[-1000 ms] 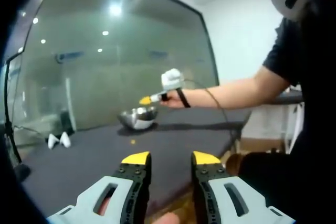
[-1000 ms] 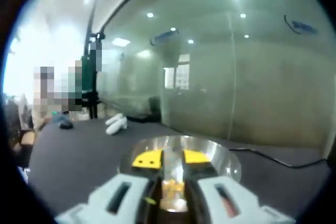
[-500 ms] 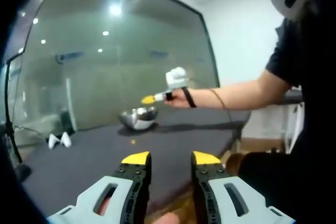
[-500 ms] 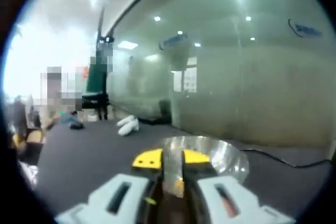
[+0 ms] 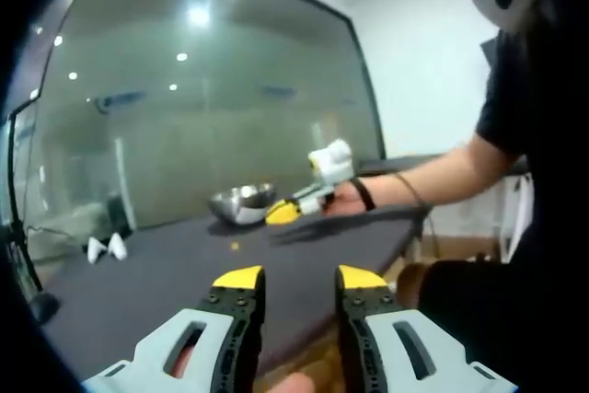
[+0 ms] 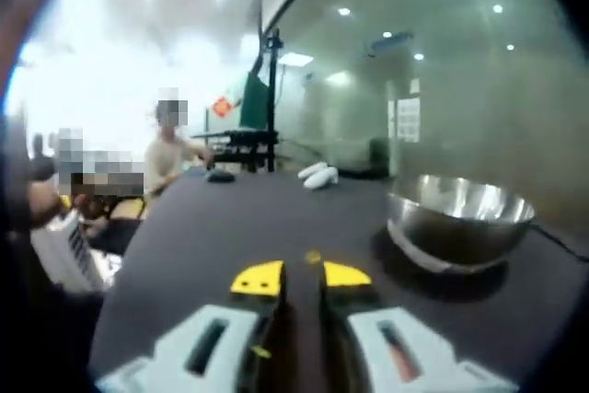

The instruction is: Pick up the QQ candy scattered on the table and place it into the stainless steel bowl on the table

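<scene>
Presently my left gripper (image 5: 300,275) hangs above the near edge of the dark table (image 5: 166,273), its yellow-tipped jaws standing apart with a clear gap and nothing between them. Beyond those tips, toward the bowl, one small orange QQ candy (image 5: 234,247) lies on the tabletop, well short of the stainless steel bowl (image 5: 242,202). The bowl sits upright at the far side of the table, in front of the glass wall (image 5: 202,108). Just right of the bowl, my right gripper (image 5: 283,213) comes in low over the table, yellow tips pointing toward the bowl's near side; my hand (image 5: 345,196) and bare forearm trail off to the right. Far left of the bowl, two small white objects (image 5: 103,247) rest on the table.

In the right gripper view, my right gripper (image 6: 301,275) shows its jaws nearly together, only a narrow slit between the yellow tips, and I see nothing held in it. Just beyond the tips, a QQ candy (image 6: 314,256) lies on the table (image 6: 230,227), left of the stainless steel bowl (image 6: 459,219), near it but apart. The bowl's inside is hidden from this angle. Past the bowl, a pair of white objects (image 6: 319,175) lies on the far part of the table. A seated person (image 6: 170,156) is beyond the table's far left edge.
</scene>
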